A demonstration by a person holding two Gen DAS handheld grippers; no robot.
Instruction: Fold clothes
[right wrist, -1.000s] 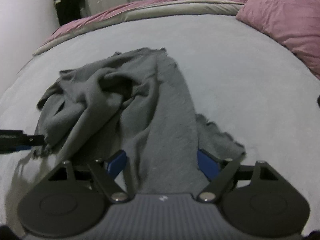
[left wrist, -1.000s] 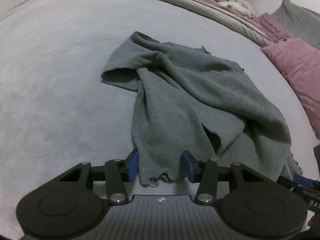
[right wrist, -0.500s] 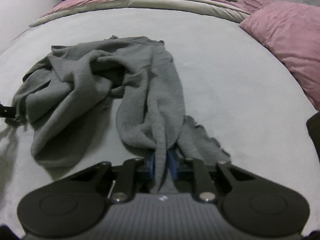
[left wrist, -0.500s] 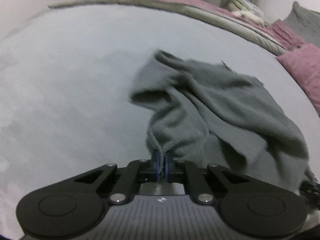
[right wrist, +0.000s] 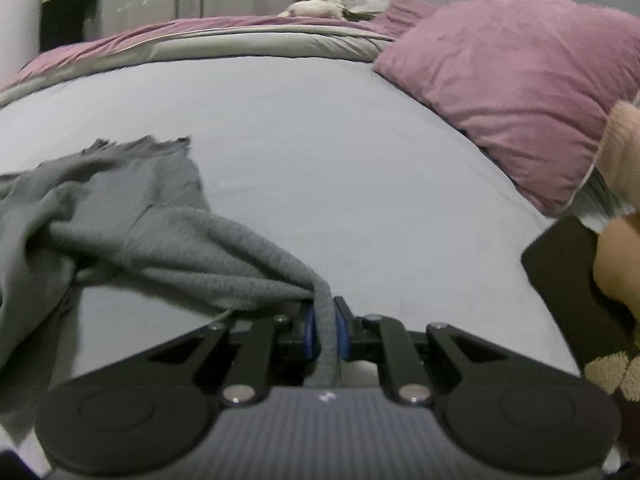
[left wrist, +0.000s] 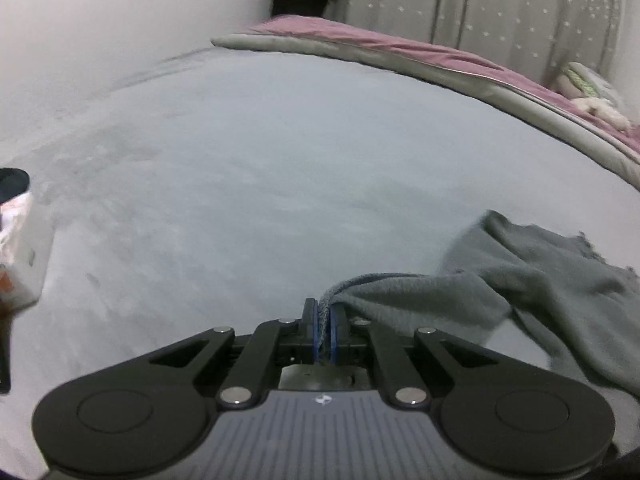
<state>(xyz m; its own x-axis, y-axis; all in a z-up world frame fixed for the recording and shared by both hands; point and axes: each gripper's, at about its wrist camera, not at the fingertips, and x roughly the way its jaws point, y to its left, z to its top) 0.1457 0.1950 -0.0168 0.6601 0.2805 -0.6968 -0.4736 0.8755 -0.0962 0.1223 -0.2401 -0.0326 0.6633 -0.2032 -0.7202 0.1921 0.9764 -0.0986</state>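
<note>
A bunched edge of the grey knit garment (left wrist: 500, 304) is pinched between the blue pads of the left gripper (left wrist: 324, 326), whose jaws are drawn together on a thin rope of cloth. From that grip the fabric runs off toward three o'clock, low in the left wrist view, and is spread loosely over the pale grey bedsheet (left wrist: 280, 160). In the right wrist view a thicker twist of the same garment (right wrist: 120, 208) is clamped by the right gripper (right wrist: 324, 334), the cloth passing down between the closed pads; from there it trails toward ten o'clock. The garment's long axis is thus judged to lie between the two grippers, each holding one end of a near edge, neither clearly nearer to the bulk. The coming move is judged to turn on that span being drawn taut and flat before any fold is laid.

The cloth is seen to be soft, napped and heavy-draping, with a frayed or ribbed far hem; slumping and sagging between the grips may be expected. The sheet appears smooth and matte. A mauve pillow (right wrist: 512, 92) is seen at two o'clock in the right view, and a mauve-and-grey quilt (left wrist: 400, 52) along the far side of the bed.
</note>
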